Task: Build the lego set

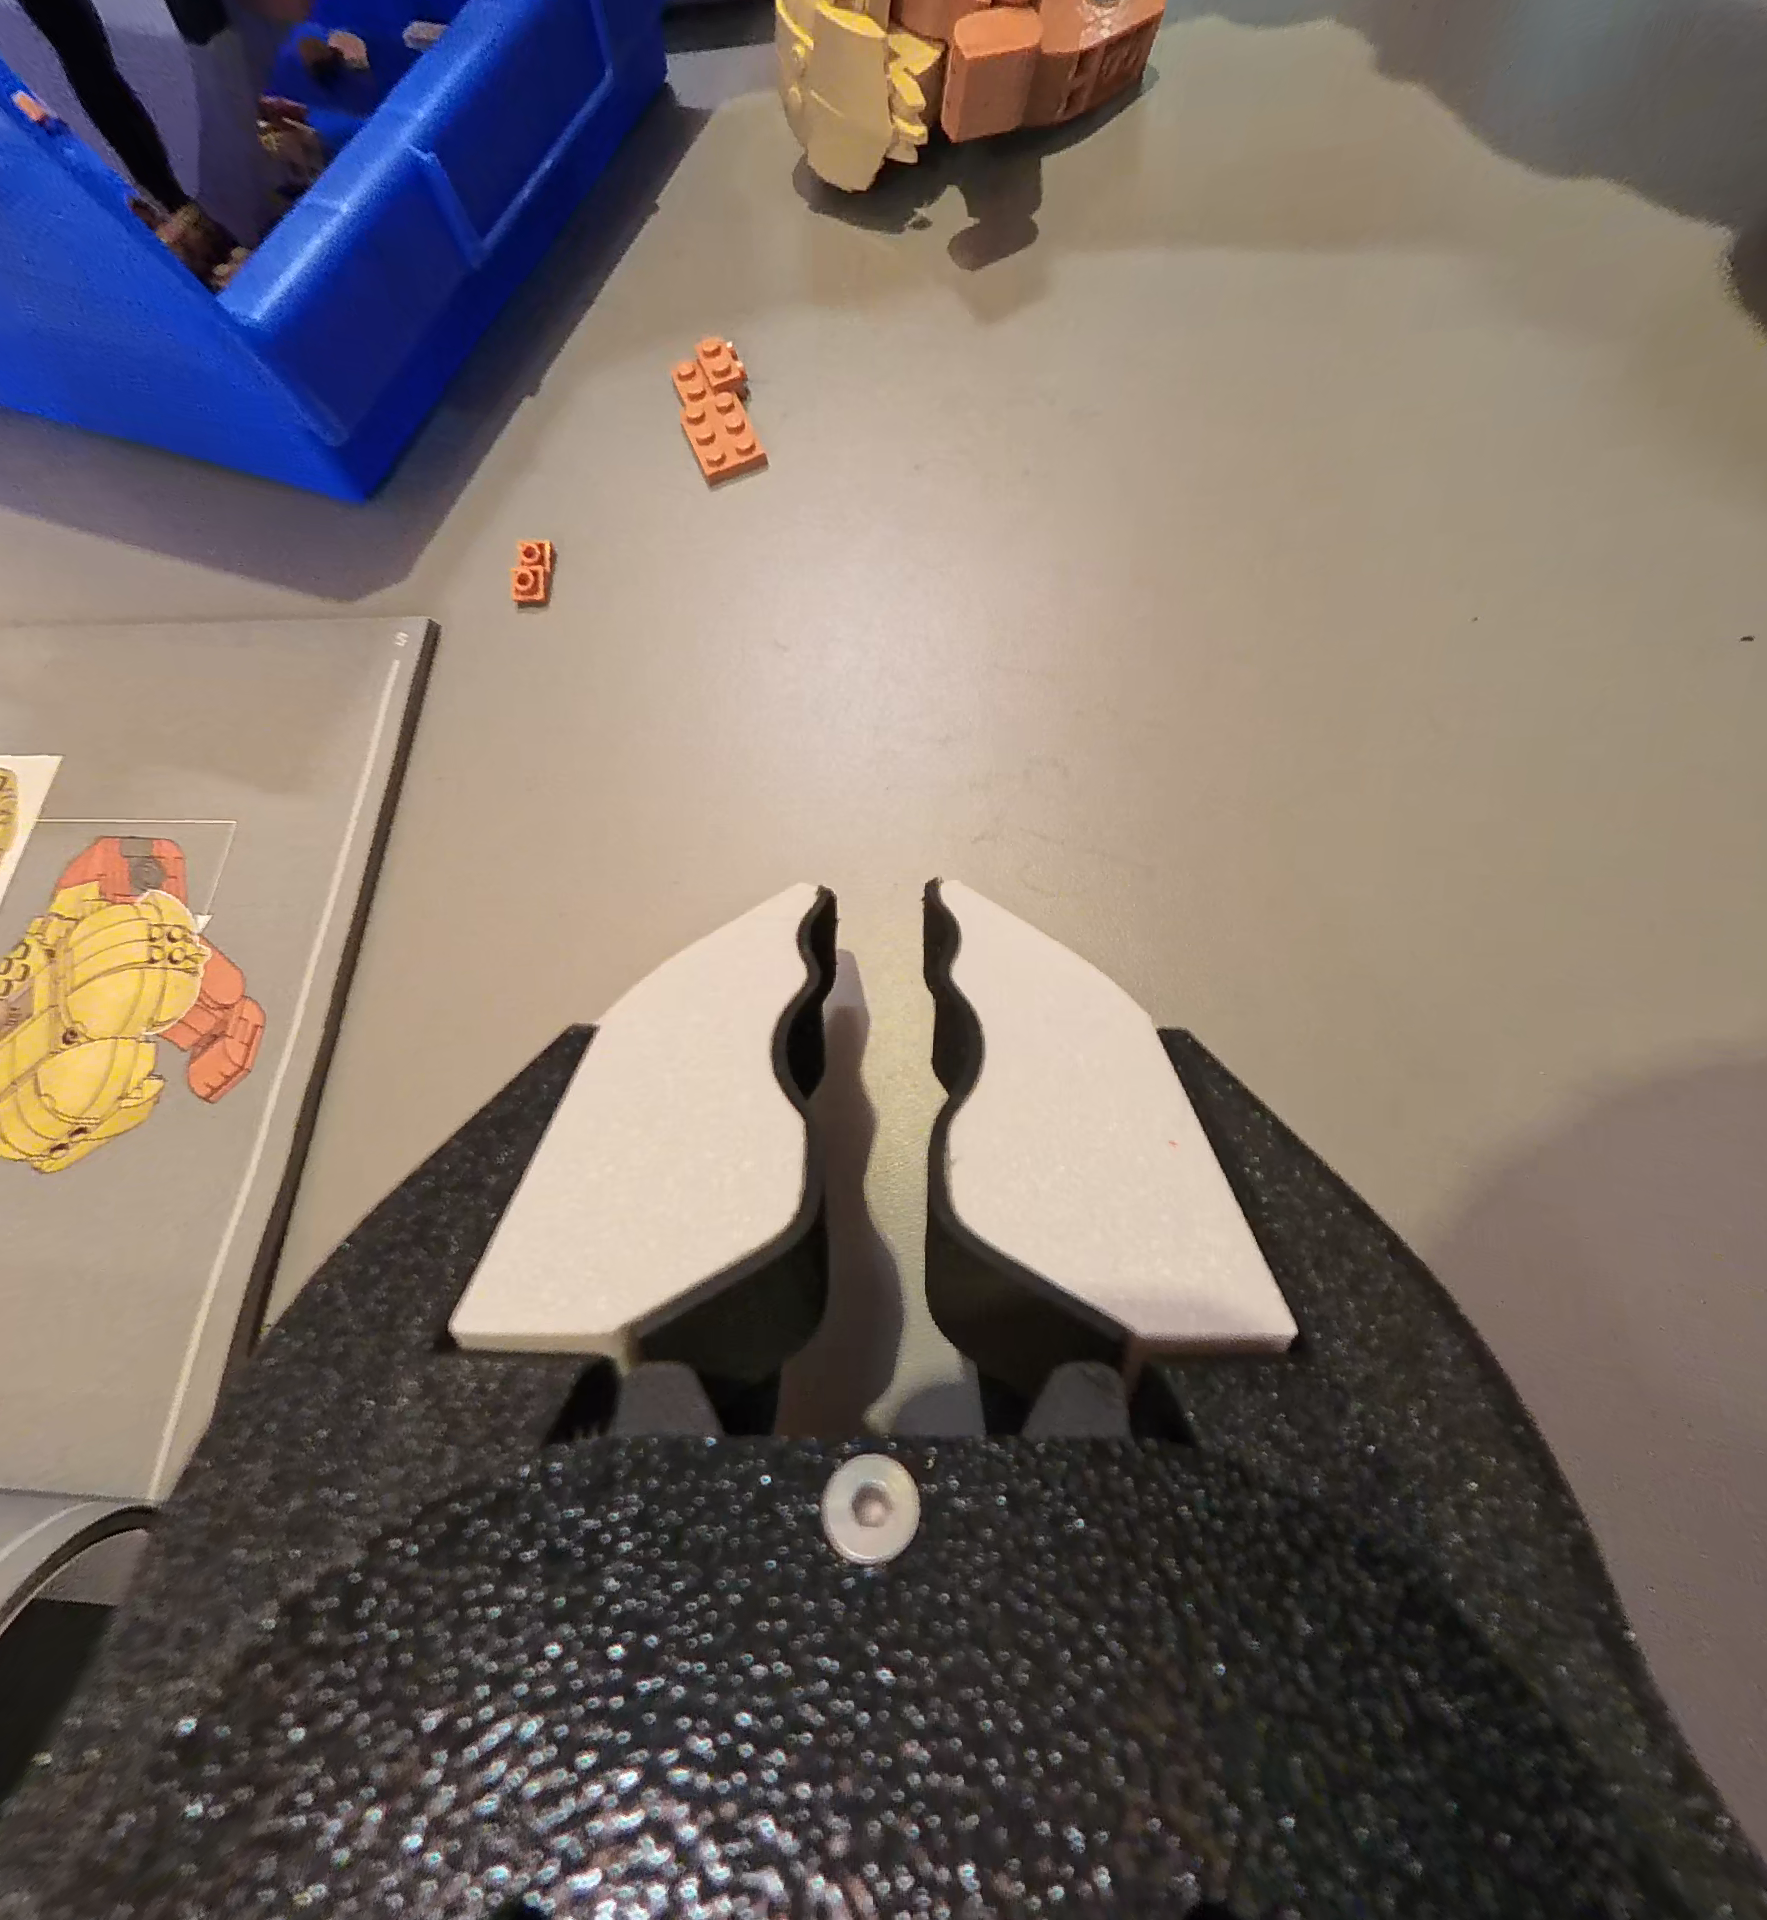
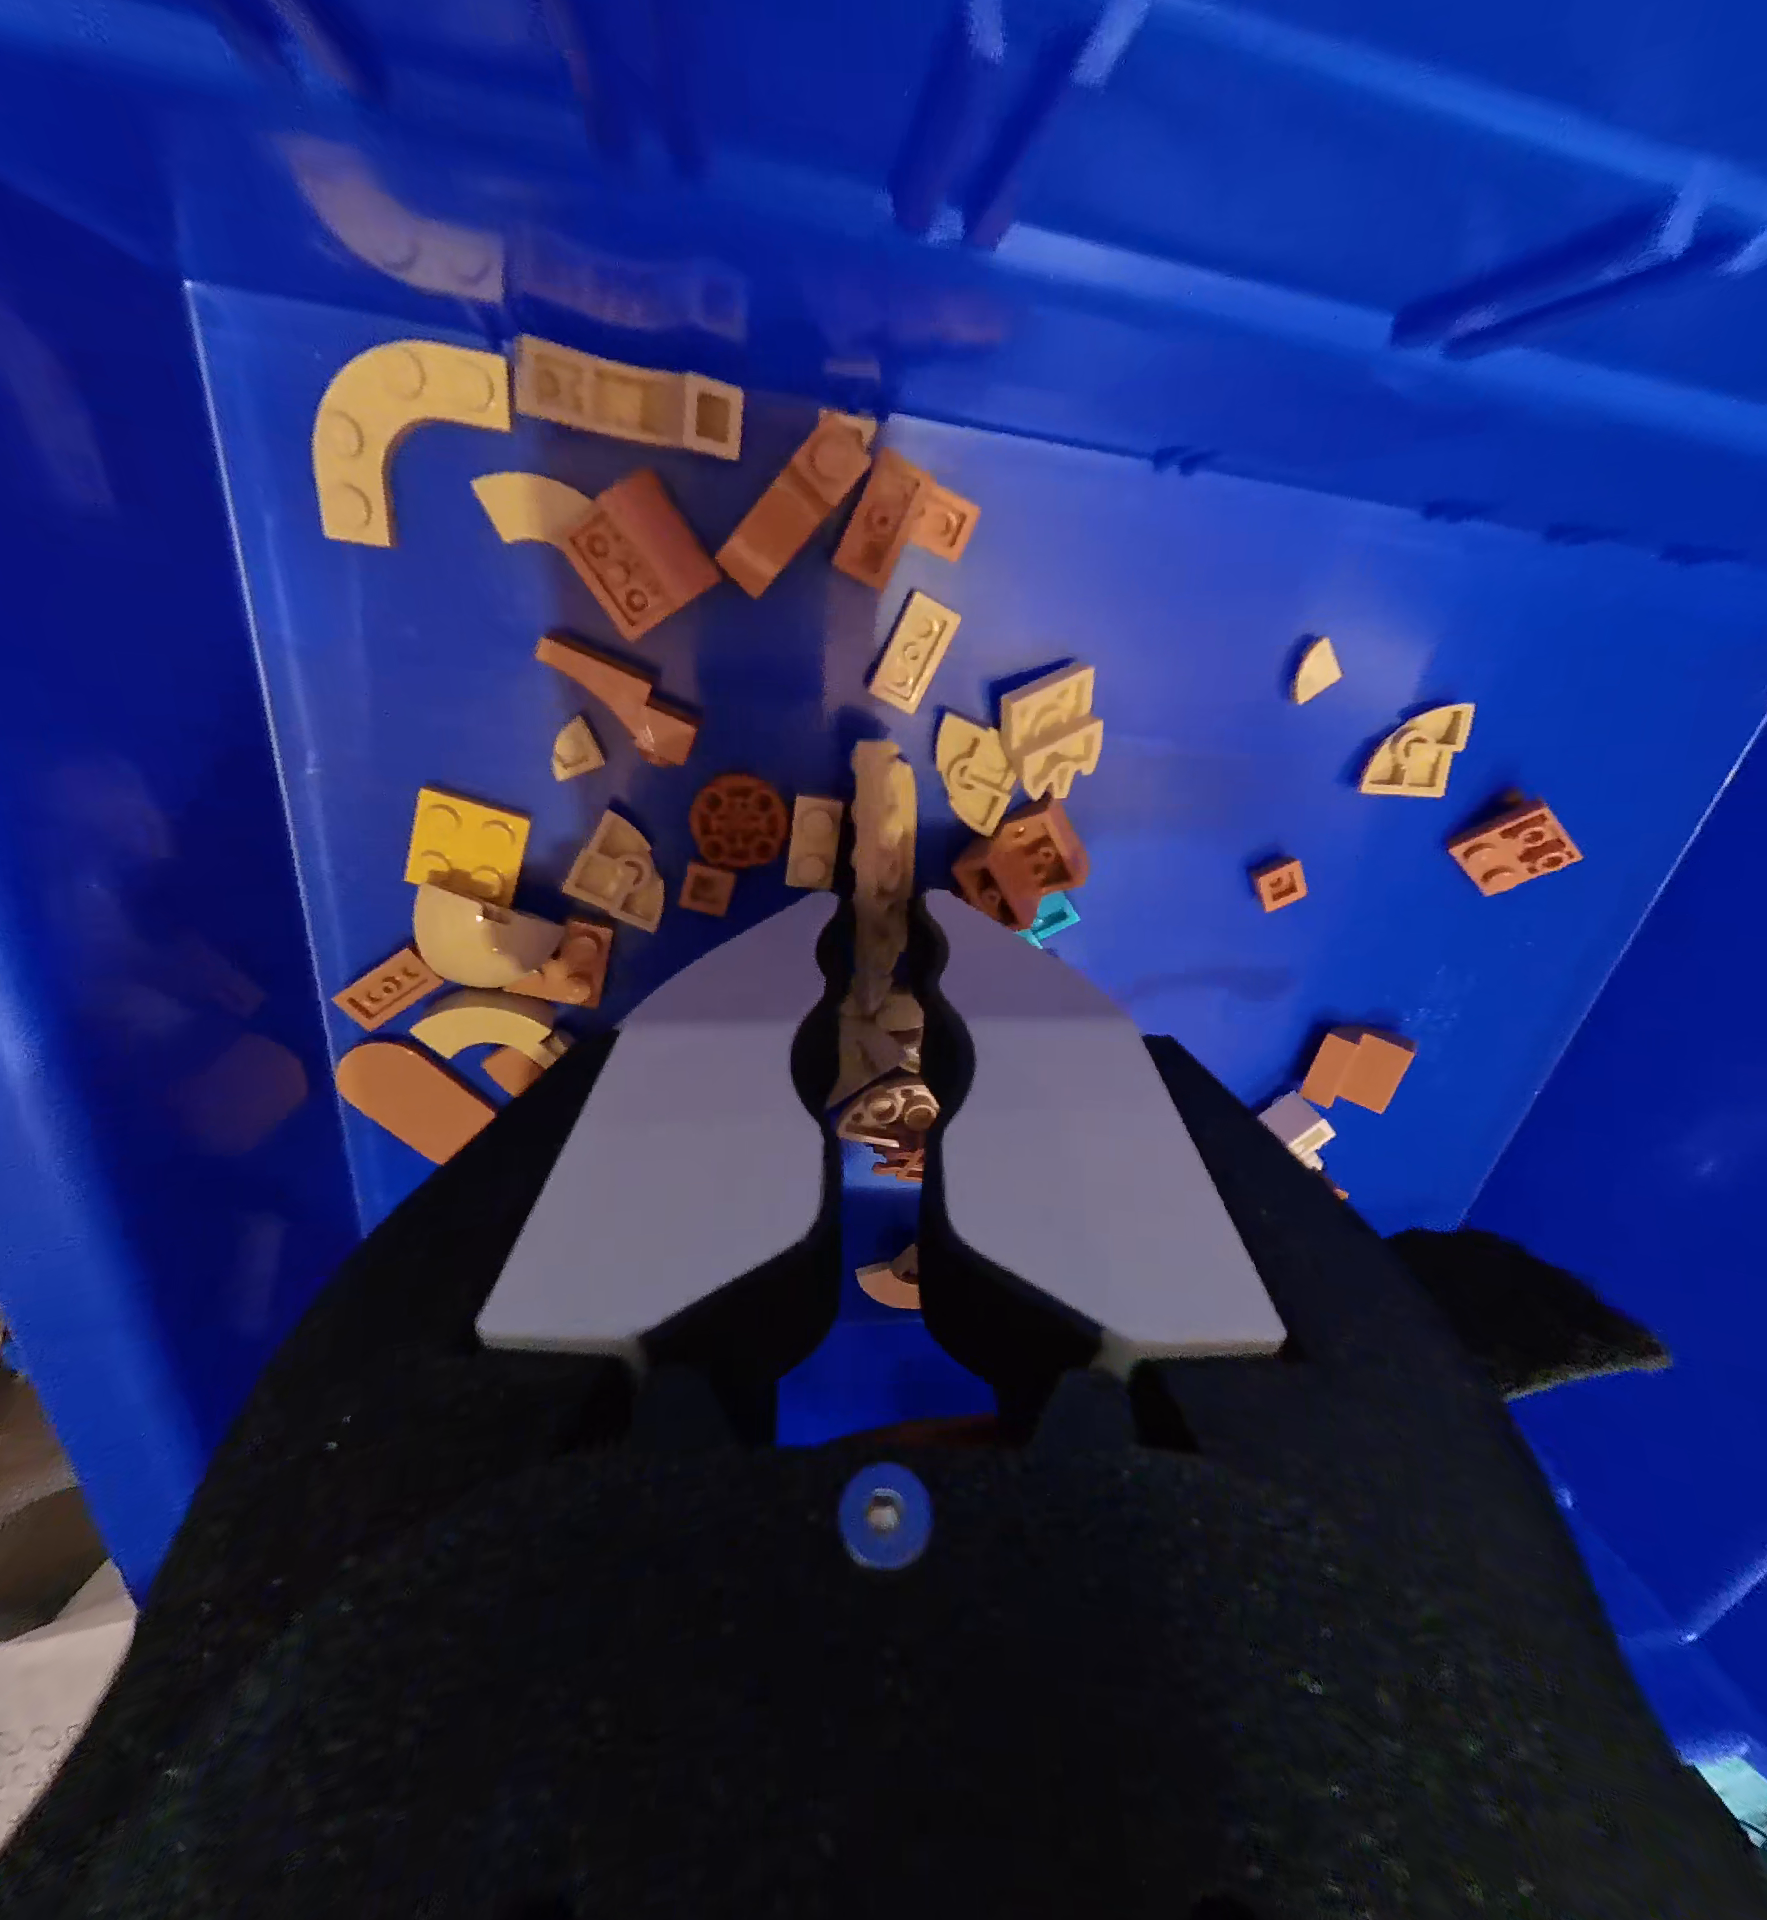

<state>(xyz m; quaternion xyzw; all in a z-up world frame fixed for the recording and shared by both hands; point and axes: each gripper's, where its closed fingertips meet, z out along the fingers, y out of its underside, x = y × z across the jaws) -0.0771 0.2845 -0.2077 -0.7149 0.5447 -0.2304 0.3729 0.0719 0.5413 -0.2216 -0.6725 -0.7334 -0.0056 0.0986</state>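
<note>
Right wrist view, hand-held gripper (image 2: 881,904) pinching tan piece (image 2: 881,821), bin walls (image 2: 1637,935) close

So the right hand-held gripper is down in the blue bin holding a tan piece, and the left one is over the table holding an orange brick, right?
Not quite. In the left wrist view the left hand-held gripper holds nothing; the orange bricks lie on the table ahead of it. The rest stands: the right hand-held gripper is in the blue bin, gripping a tan piece.
</note>
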